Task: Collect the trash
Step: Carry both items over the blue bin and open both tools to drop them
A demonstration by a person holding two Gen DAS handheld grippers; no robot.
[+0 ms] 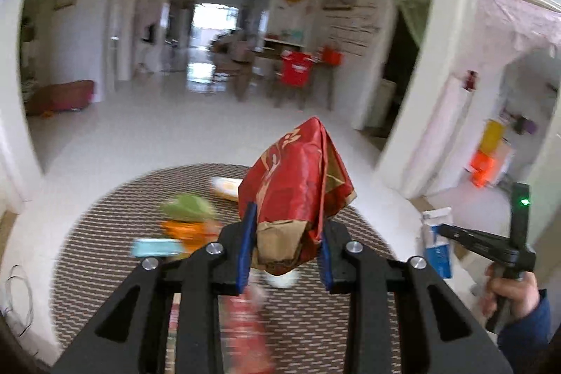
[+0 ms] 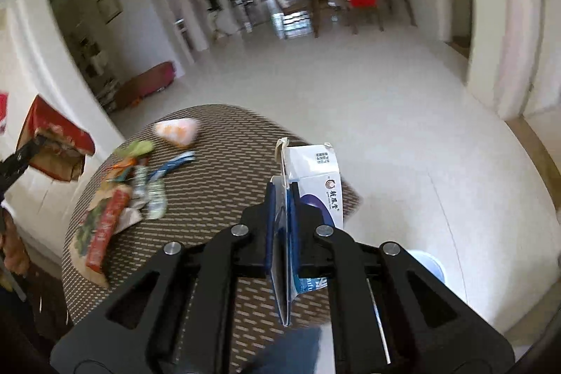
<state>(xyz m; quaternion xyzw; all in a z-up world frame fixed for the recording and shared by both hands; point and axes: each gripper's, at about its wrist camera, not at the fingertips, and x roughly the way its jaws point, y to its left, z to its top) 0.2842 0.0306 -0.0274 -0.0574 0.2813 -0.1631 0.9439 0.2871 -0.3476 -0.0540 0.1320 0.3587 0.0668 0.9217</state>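
The left gripper [image 1: 285,246] has its blue-padded fingers [image 1: 246,247] clamped on the lower end of a crumpled red and brown paper bag [image 1: 298,184], which stands up from the jaws above a round table covered in a brown woven patterned cloth [image 1: 115,233]; in the right wrist view the same bag [image 2: 56,142] shows at the far left, held clear of the table edge. The right gripper [image 2: 282,230] has its fingers pressed close together on a flattened white and blue cardboard carton with printed Chinese text [image 2: 312,184], the carton standing on edge between the pads and reaching out past the near right side of the table, over the pale tiled floor [image 2: 403,114]. In the left wrist view that carton [image 1: 436,240] appears at the right, beside the person's hand [image 1: 513,293] gripping the black handle. On the cloth lie more pieces of trash: a white and orange wrapper [image 2: 177,130] towards the far side, a green and orange wrapper [image 2: 131,153] nearer the left edge, a blue and white strip wrapper [image 2: 171,165] just beside it, and a long red and green snack packet [image 2: 101,226] close to the near left edge, touching crumpled whitish packaging [image 2: 147,202]. Beyond the table, blurred, stands a wooden dining table with a red garment over a chair [image 1: 296,69]
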